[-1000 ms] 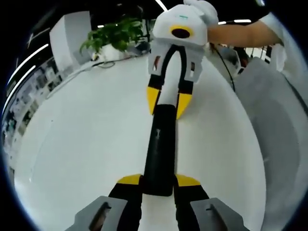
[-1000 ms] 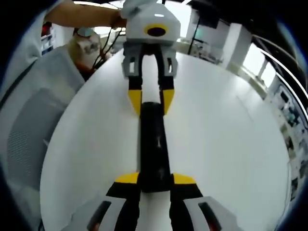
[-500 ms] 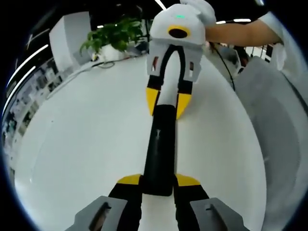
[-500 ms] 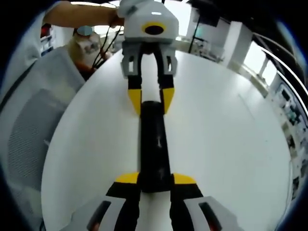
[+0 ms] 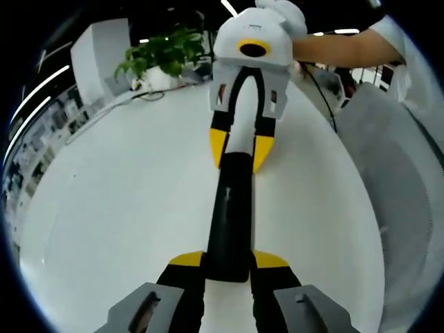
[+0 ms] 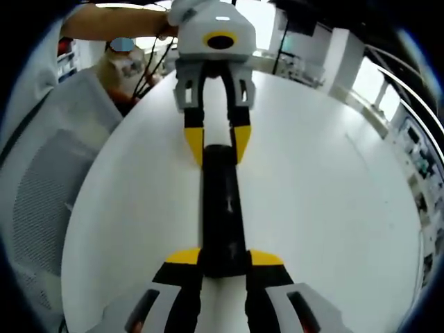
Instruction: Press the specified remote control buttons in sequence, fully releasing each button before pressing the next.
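Observation:
A long black remote control (image 5: 232, 208) is held lengthwise above the white table (image 5: 118, 187), one gripper at each end. In the left gripper view, my left gripper (image 5: 229, 261) is shut on the near end, its yellow fingertips (image 5: 186, 259) tight against the sides. My right gripper (image 5: 241, 149) comes from the top and is shut on the far end. The right gripper view mirrors this. There my right gripper (image 6: 223, 258) clamps the near end of the remote (image 6: 222, 208) and my left gripper (image 6: 216, 142) clamps the far end. No buttons are visible on the remote.
A potted plant (image 5: 166, 52) and a cable (image 5: 142, 94) sit at the table's far edge. A person's bare forearm (image 5: 347, 48) reaches to the far gripper. A grey mesh chair (image 6: 41, 194) stands beside the table. Shelves line the room's wall (image 6: 423, 180).
The opposite gripper sits slightly higher in each view, a small shift of the hands. Both holds on the remote are unchanged.

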Tool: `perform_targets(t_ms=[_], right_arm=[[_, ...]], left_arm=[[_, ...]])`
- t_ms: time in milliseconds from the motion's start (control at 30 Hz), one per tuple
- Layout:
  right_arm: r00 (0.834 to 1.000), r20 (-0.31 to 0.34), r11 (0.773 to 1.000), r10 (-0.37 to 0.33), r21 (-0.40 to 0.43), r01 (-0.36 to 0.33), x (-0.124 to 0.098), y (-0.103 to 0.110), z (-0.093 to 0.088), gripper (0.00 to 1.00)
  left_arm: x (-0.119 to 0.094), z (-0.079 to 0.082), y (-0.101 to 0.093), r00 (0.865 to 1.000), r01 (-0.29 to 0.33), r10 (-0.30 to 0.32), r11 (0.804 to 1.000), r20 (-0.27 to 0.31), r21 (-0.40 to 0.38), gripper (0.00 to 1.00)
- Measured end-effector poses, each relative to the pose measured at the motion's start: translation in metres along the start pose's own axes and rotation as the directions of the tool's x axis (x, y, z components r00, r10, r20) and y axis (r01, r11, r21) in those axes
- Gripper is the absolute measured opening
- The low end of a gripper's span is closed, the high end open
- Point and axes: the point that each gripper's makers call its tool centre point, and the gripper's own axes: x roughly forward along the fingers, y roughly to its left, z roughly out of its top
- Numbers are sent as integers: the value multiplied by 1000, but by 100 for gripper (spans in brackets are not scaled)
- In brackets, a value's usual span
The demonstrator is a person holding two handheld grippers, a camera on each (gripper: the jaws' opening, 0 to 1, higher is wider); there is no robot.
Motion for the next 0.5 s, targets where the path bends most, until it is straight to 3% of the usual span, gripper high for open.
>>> perform_targets(t_ms=[500], right_arm=[[1000, 12, 1000, -10, 18, 10, 0, 0, 0, 21]], left_arm=[[0, 1, -1, 999, -3, 3, 1000, 32, 6, 24]])
